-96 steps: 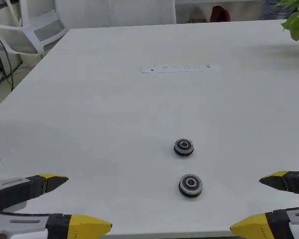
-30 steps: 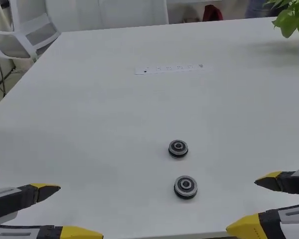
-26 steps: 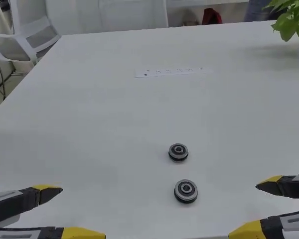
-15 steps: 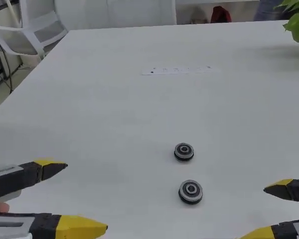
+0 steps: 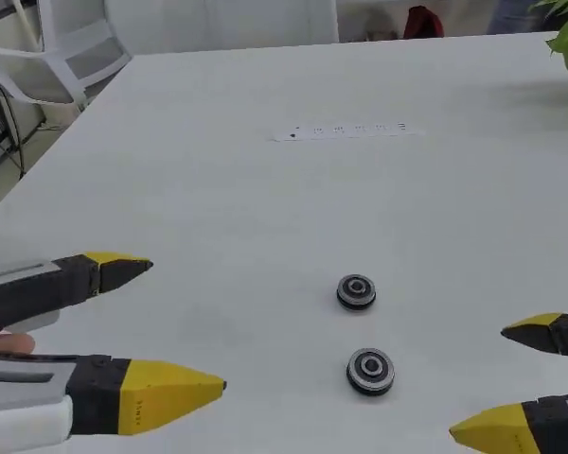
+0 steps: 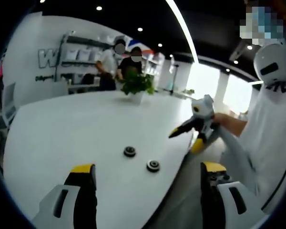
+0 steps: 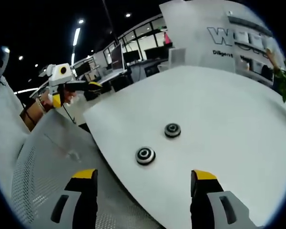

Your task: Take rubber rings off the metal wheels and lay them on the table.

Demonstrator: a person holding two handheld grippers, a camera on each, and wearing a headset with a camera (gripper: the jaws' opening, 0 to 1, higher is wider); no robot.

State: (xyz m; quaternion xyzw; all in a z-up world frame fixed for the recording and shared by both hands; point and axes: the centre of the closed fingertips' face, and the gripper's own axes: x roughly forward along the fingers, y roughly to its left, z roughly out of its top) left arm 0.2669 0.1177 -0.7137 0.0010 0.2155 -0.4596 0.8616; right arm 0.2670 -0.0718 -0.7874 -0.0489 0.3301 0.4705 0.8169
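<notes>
- Two metal wheels lay flat on the white table (image 5: 265, 208), bores pointing up. The near wheel (image 5: 370, 370) sat close to the front edge, and the far wheel (image 5: 357, 291) was just beyond it at its 12 o'clock, the two apart.
- Each wheel carried a dark band around its rim, which I took for the rubber ring, so neither ring was off yet.
- The left gripper (image 5: 188, 325) hovered with its jaws spread wide and nothing between them; the near wheel lay at its 3 o'clock, well apart.
- The right gripper (image 5: 476, 382) was likewise wide open and empty, with the near wheel at its 9 o'clock.
- The right gripper looked the nearer to both wheels.
- With the wheels lying flat, the rings ran level with the tabletop, so a side-on pinch at the rim seemed called for.
</notes>
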